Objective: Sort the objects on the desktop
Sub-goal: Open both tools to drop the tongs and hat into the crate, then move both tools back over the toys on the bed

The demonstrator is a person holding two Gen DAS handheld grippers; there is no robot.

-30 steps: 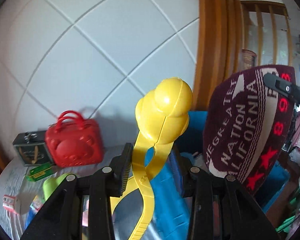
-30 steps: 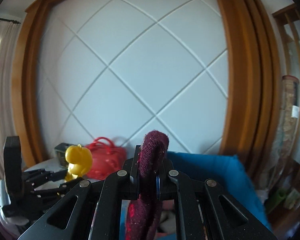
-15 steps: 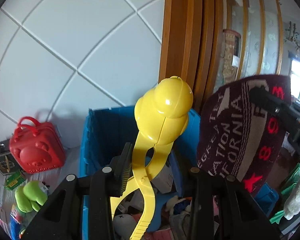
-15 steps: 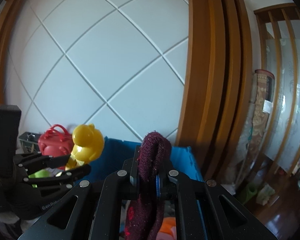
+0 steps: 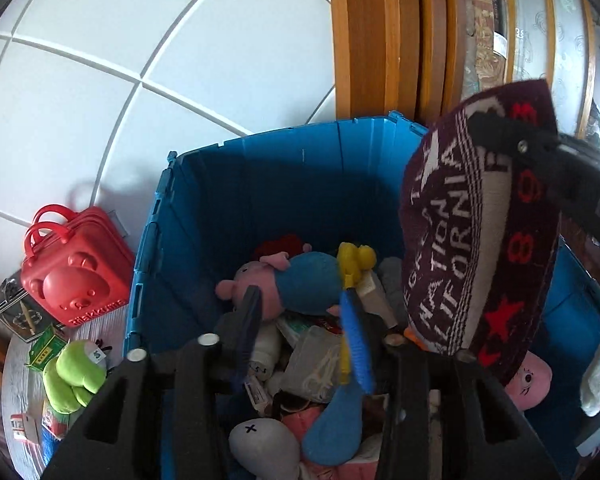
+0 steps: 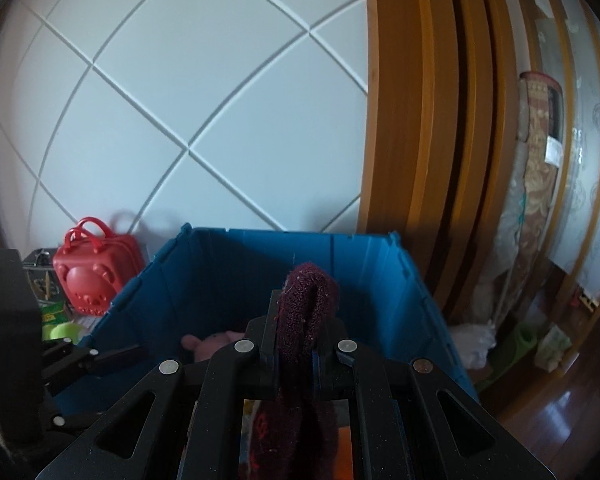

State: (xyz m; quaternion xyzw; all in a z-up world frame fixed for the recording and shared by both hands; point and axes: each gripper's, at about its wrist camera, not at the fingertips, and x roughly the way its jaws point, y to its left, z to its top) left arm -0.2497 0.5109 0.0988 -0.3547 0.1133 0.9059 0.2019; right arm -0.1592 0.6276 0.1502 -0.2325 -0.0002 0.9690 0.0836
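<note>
Right now both hand-held grippers hang over the big blue bin [image 5: 284, 184], which stands against the white wall. The left hand-held gripper [image 5: 300, 320] is opening its jaws, and nothing is pinched between them. The yellow duck toy [image 5: 354, 266] with its long thin handle shows between the fingers, down in the bin by the pig doll in blue [image 5: 296, 280], on top of a heap of other toys. The right hand-held gripper [image 6: 296, 344] is closed tight on the dark red knit hat [image 6: 308, 304], which has white words and red stars on it. The hat hangs just above the bin's right side. A red bear case [image 5: 76, 268] and a green soft toy [image 5: 76, 376] sit on the table to the left of the bin.
</note>
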